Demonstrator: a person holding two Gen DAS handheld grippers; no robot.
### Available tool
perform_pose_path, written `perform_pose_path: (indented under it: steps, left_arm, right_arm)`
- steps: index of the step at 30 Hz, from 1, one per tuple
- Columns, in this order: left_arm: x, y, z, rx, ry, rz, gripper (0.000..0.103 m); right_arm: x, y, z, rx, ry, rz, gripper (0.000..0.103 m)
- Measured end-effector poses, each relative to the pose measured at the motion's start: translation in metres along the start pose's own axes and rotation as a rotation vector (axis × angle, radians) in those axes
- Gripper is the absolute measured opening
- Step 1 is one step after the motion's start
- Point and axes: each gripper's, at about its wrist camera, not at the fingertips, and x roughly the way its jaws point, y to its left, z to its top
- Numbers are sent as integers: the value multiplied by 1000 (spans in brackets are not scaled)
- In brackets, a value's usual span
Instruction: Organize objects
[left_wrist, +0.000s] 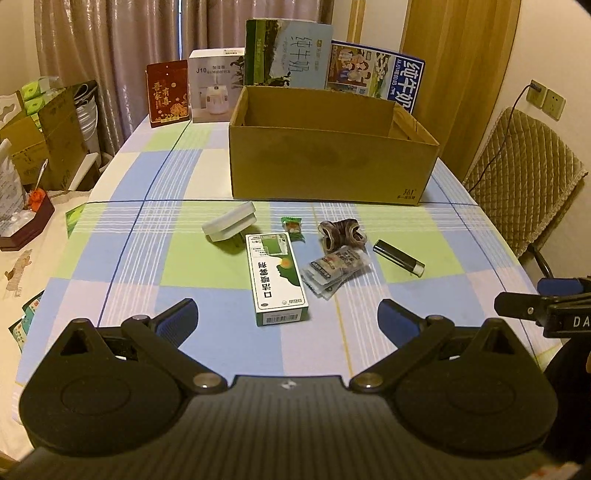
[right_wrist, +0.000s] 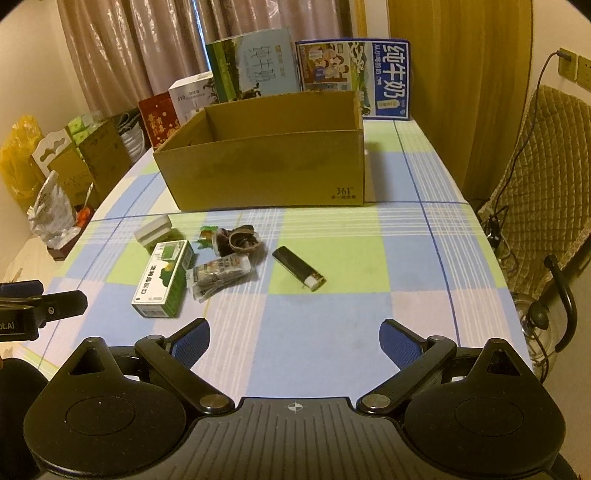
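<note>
Lighter (right_wrist: 298, 272) diagonal, white end near-right.

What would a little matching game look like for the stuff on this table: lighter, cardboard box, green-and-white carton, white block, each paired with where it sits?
Things:
1. lighter
2. cardboard box
3. green-and-white carton
4. white block

Places:
A. behind all the small items, open at the top
B. farthest right of the small items
C. nearest the left gripper's fingers
D. leftmost of the small items, just behind the carton

Pairs: 1-B, 2-A, 3-C, 4-D
</note>
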Motion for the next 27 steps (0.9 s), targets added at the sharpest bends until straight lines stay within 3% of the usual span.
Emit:
perform_pose_path:
  steps: [27]
  left_arm:
    - [22, -1, -6, -3, 46, -4, 102]
  right_arm:
    - [19, -9, -3, 10, 34, -8, 96]
